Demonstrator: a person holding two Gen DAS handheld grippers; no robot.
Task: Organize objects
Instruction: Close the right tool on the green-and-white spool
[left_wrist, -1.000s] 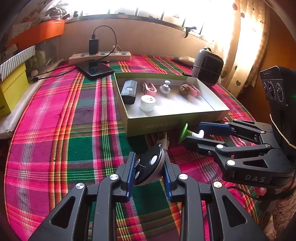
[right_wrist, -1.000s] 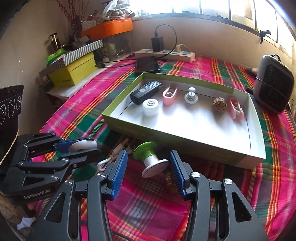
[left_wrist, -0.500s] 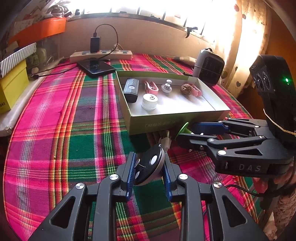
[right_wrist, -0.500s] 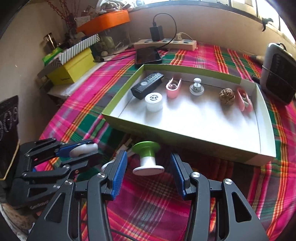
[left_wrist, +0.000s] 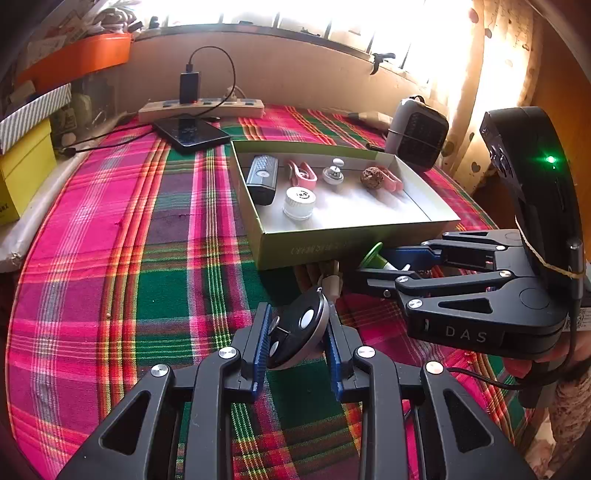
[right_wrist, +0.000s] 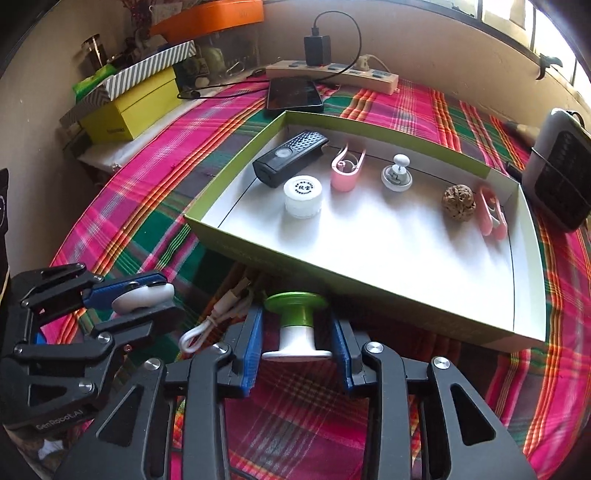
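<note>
The left hand-held gripper (left_wrist: 297, 341) is clenched on a round black-and-silver disc (left_wrist: 300, 326) with white buttons, its blue pads pressing the disc from both sides above the plaid cloth (left_wrist: 110, 258) that covers the desk. In the right wrist view the same gripper shows at the left edge with the disc's white underside caught between its fingers.

The right hand-held gripper (right_wrist: 296, 350) is closing its jaws around a green-and-white spool (right_wrist: 297, 325) — a green flange on top, a white stem and a white base resting on the cloth. The spool stands upright between the blue pads, which sit right against the edges of the base; whether they press on it yet cannot be told. It stands just in front of the near wall of the green tray (right_wrist: 332, 269), outside it. A coiled white cable (right_wrist: 218, 314) lies on the cloth just to the left of the spool, near the tray's corner.

Inside the tray lie a black remote (right_wrist: 290, 157), a white cap (right_wrist: 303, 195), a pink clip (right_wrist: 347, 168), a small white knob (right_wrist: 397, 173), a walnut (right_wrist: 459, 202) and a second pink clip (right_wrist: 491, 214) — all apart from each other, along the far half of the white floor. Beyond the tray a phone (right_wrist: 293, 94) lies beside a power strip (right_wrist: 332, 74).
</note>
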